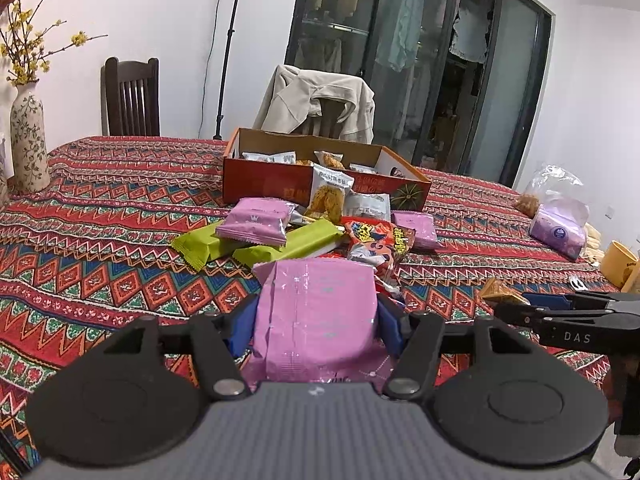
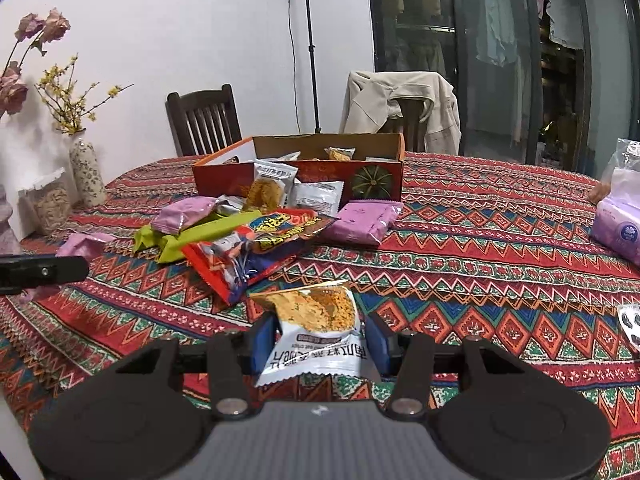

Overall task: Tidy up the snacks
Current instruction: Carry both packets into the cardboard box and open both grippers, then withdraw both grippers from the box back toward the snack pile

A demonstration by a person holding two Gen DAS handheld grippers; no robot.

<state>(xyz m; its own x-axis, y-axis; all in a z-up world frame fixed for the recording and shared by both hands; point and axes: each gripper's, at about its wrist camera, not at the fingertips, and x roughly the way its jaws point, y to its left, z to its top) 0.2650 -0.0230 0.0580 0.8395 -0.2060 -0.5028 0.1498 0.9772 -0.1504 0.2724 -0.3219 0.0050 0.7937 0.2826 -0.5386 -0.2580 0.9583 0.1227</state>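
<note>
- Between the blue pads of the left gripper (image 1: 316, 320), a pink foil snack packet (image 1: 320, 316) sits clamped by its sides, lifted clear of the patterned cloth-covered surface (image 1: 100, 272), probably so it can travel without dragging.
- The right gripper (image 2: 320, 340) grasps a small white-and-orange crisp packet (image 2: 316, 332), pinched across its width, printed end toward the camera.
- Beyond both, an open red-and-orange cardboard box (image 1: 272, 180) already holds several packets; it looks like the sorting destination.
- Just in front of the box lies the unsorted heap: green wrapped bars (image 1: 288, 244), a red printed bag (image 2: 256, 248) and more pink packets (image 2: 364, 220), overlapping one another.
- Judged from this, each gripper carries one snack boxward.
</note>
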